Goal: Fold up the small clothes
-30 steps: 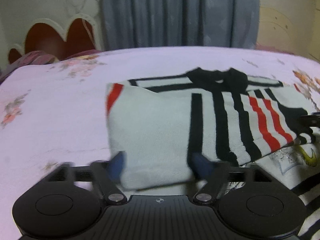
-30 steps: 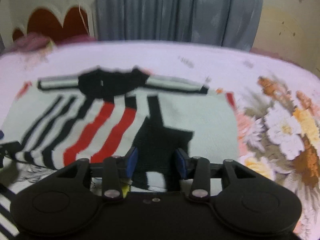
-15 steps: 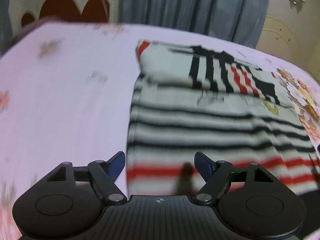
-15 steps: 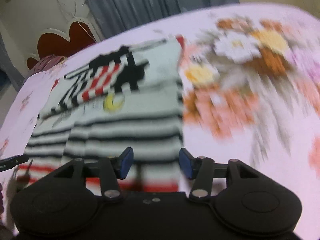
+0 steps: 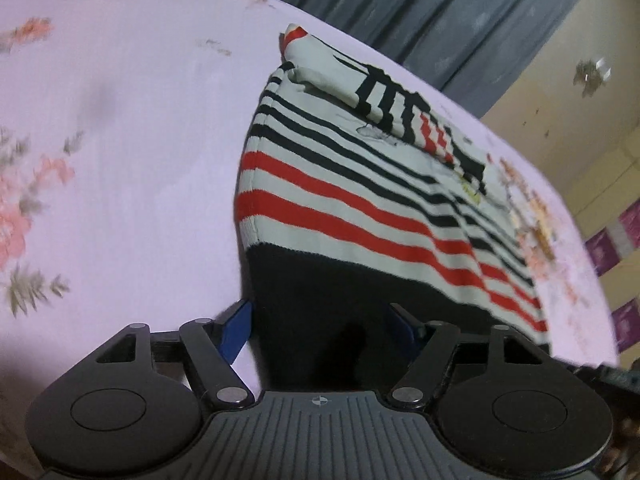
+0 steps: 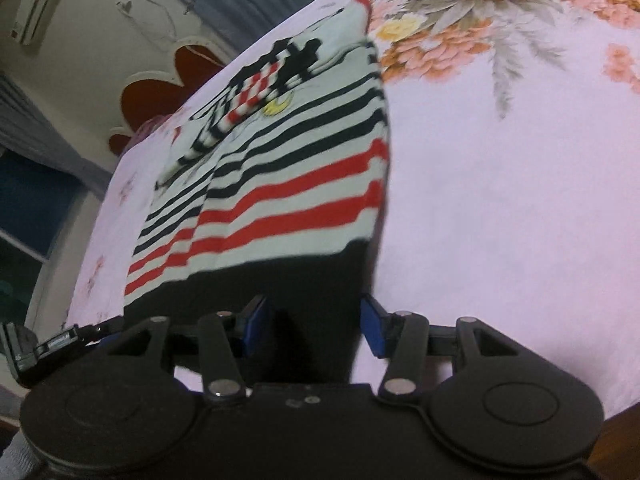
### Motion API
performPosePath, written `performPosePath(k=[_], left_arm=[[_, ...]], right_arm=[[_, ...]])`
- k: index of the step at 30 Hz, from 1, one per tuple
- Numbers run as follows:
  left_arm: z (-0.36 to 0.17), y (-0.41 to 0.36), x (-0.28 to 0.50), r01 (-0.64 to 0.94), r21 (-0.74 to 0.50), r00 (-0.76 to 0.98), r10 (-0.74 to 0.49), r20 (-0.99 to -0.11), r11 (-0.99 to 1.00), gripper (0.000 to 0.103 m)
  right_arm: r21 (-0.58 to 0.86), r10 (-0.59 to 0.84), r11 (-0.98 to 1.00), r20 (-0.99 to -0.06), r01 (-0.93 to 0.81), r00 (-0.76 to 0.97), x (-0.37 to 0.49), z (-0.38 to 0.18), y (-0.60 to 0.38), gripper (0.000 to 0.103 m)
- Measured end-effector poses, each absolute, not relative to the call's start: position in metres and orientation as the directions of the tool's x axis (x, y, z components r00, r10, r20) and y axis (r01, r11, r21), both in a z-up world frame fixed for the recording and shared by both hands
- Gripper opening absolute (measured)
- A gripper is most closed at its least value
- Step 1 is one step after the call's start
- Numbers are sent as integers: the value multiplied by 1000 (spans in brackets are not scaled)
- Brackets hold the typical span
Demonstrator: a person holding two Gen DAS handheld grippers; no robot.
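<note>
A small white sweater (image 5: pixel 360 184) with black and red stripes and a black hem lies on the pink floral bed sheet (image 5: pixel 120 140); its sleeves are folded over the chest at the far end. My left gripper (image 5: pixel 320 328) is open, with the black hem's left corner between its blue pads. In the right wrist view the same sweater (image 6: pixel 288 184) stretches away, and my right gripper (image 6: pixel 312 328) is open around the hem's right corner. Neither gripper pinches the cloth.
The bed sheet (image 6: pixel 500 200) spreads right, with a big flower print. A red scalloped headboard (image 6: pixel 160 92) and grey curtains (image 5: pixel 420 12) stand at the far end. The left gripper's body (image 6: pixel 36 348) shows at the lower left of the right wrist view.
Both grippers have let go of the folded sleeves and drawn back from the collar end to the sweater's black hem, one at each corner, and they stand open there.
</note>
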State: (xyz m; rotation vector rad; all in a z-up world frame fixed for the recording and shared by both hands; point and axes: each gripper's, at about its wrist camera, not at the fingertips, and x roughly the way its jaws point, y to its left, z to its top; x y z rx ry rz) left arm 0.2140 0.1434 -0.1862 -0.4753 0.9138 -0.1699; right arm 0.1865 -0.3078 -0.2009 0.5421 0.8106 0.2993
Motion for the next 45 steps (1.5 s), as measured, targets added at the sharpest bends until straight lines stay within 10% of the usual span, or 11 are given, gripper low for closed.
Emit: performPosePath(k=[5,12,30,45], left_arm=[[-192,148,233,-51,-522,612,-387,-690,852,68],[-188,146,233,-37,-428,610,-319,-725,903,5],[-154,161,239,-87,-559,749,-316,-583,825,5],[-120,156,486,-76,-577,751,-333,-570,813,5]], right_arm=[[612,490,789,-580,-49,651,201,-204,-308,40],[663,537,747,-557,-49,634,211,-215,-317,5],[591,498,784,-419,-188,759,220,-143,-326,5],[641,408,765,-404,-65,818,421,-86,-345,5]])
